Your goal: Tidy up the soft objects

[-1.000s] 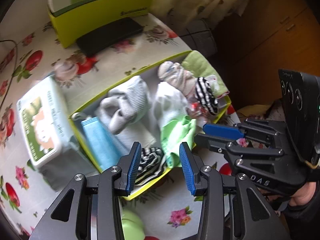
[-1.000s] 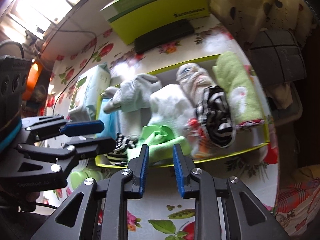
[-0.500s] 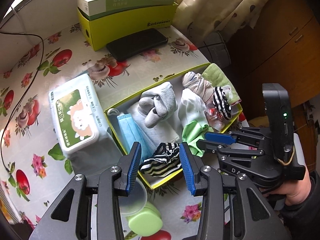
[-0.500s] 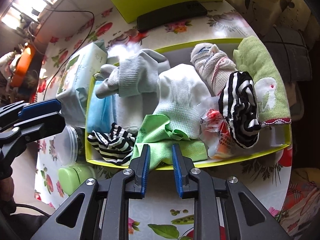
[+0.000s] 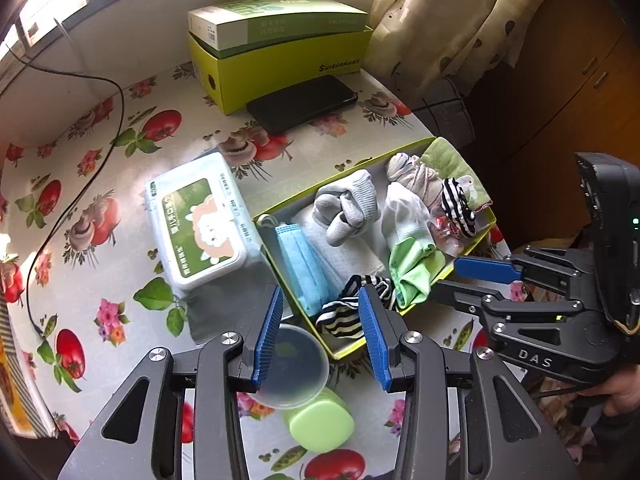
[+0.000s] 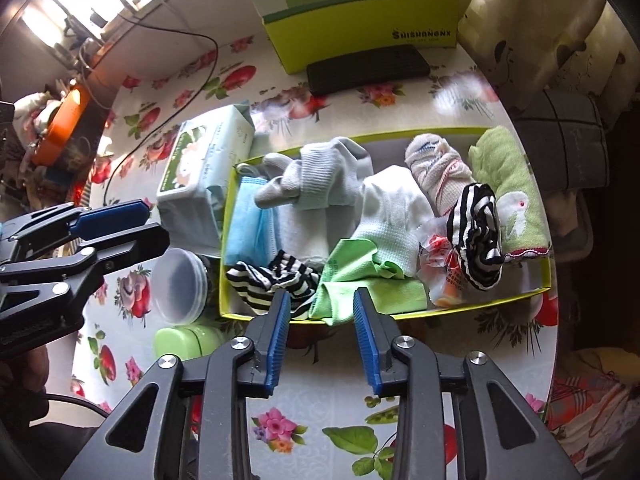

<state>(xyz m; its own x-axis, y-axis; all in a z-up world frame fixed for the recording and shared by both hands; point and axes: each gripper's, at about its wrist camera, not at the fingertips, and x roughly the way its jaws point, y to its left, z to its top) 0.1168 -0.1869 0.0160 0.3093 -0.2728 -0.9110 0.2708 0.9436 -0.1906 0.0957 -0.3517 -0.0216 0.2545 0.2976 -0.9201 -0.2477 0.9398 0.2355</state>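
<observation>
A yellow-green tray (image 6: pixel 460 311) (image 5: pixel 280 276) on the flowered table holds several soft things: a blue face mask (image 6: pixel 248 220), grey socks (image 6: pixel 316 180), a white sock (image 6: pixel 392 220), a green cloth (image 6: pixel 360 276), two striped socks (image 6: pixel 276 280) (image 6: pixel 478 236) and a green towel (image 6: pixel 504 176). My right gripper (image 6: pixel 320 316) hovers above the tray's near rim; its jaws are opening and hold nothing. My left gripper (image 5: pixel 320 320) stands open and empty above the tray's near corner, over the striped sock (image 5: pixel 348 312).
A wet-wipes pack (image 5: pixel 204 220) lies left of the tray. A clear lid (image 5: pixel 288 368) and a green round case (image 5: pixel 320 424) sit near the tray's corner. A yellow box (image 5: pixel 280 60) and black phone (image 5: pixel 304 104) lie behind. A cable (image 5: pixel 80 152) runs along the left.
Both grippers have pulled back and up from the tray, so more table shows. The right gripper's jaws have spread apart; the green cloth lies in the tray.
</observation>
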